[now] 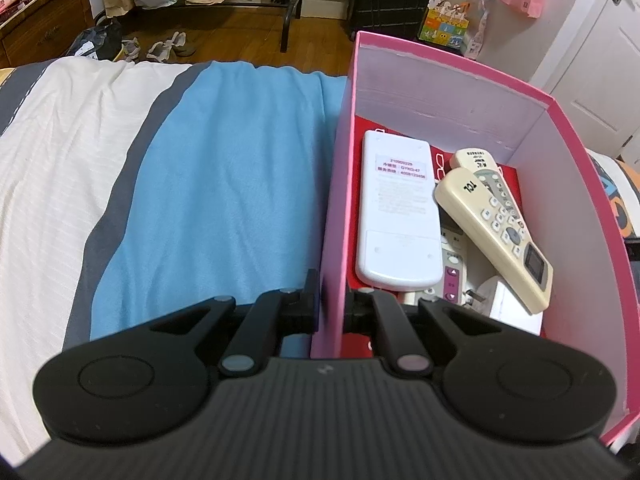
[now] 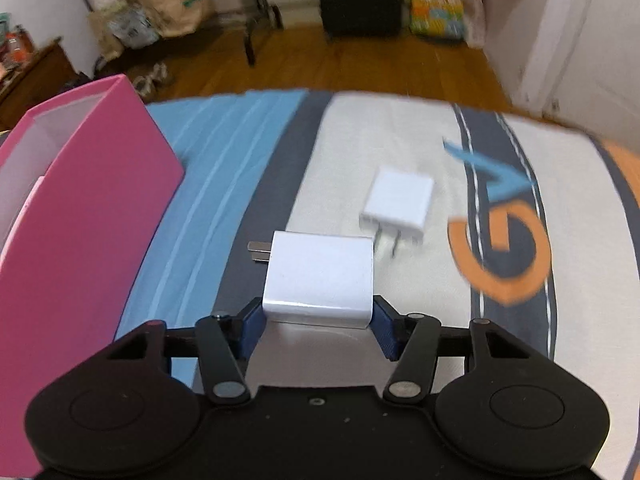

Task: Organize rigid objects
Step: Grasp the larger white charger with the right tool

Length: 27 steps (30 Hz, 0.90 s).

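Item: white charger (image 2: 318,274), a plug-in block with two metal prongs pointing left. It lies on the bedspread (image 2: 400,140), across a dark grey stripe beside a cream panel. Its near end sits between the two blue-padded fingers (image 2: 252,326) of the right gripper (image 2: 318,330); one pad stands at each side of the block, touching or all but touching it, and the slight blur leaves it unclear whether they press. The block rests on the cloth, not lifted.

Second charger (image 2: 398,204): same kind, just beyond and to the right of the first, apart from it, prongs toward the camera, on the cream panel.

Pink box (image 2: 92,208): open-topped, standing on the bed to the left of the chargers, well clear of the right gripper.

Left gripper (image 1: 330,304): fingers together, clamped on the box's near left wall (image 1: 332,240), one finger outside and one inside.

Box contents: a white remote (image 1: 396,208) lying back-up along the left wall; a cream remote (image 1: 496,232) lying slantwise over other remotes; a white block at the near end, partly hidden.
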### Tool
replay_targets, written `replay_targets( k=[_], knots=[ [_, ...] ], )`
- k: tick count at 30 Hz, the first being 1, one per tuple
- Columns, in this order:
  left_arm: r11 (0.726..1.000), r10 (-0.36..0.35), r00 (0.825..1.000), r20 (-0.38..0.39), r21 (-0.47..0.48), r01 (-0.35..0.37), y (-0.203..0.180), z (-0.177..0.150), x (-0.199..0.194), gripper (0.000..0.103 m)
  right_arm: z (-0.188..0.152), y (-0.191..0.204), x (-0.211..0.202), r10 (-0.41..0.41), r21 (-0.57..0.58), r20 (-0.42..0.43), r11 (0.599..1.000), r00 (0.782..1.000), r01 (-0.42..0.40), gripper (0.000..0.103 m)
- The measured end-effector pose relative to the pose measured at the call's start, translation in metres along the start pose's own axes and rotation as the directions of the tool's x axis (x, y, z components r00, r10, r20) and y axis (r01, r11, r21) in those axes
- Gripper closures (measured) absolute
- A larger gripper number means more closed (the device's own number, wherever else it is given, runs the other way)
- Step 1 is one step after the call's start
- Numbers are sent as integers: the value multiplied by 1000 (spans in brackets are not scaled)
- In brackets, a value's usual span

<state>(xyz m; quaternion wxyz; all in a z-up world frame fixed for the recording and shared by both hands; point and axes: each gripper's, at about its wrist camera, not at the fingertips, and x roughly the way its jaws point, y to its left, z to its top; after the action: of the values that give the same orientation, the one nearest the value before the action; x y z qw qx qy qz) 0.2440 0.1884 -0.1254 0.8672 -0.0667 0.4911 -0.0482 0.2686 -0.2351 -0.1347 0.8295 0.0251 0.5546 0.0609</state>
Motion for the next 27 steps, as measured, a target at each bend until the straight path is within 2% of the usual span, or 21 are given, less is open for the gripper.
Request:
replay_targets(
  k=[2,7,10,12,14,22,27],
  knots=[
    [1000,0,1000,0,-1,0,0,0,0,97,-3,2,-2,15,8,-26,1000,1000,-15,42],
    [1000,0,1000,0,0,0,0,0,0,97,-10,10,-3,-14,-8,-46,1000,999,14,41],
    [1000,-1,1000,0,0,1,0,0,0,97,-8,6,5,-4,-3,-16,1000,1000,4,40],
    [1000,-2,1000,0,-1,2,0,0,0,97,-6,3,13,-32,-48,9,998,999,33,41],
    [1000,-3,1000,0,-4,3,0,0,0,97,-5,0,11,-35,-41,27,998,999,36,41],
    [1000,-4,1000,1,1,4,0,0,0,97,-5,10,-21,13,-22,73,1000,997,-12,42],
    [1000,-8,1000,1,-1,8,-1,0,-1,97,-9,30,-45,25,-70,124,997,992,-17,42]
  ],
)
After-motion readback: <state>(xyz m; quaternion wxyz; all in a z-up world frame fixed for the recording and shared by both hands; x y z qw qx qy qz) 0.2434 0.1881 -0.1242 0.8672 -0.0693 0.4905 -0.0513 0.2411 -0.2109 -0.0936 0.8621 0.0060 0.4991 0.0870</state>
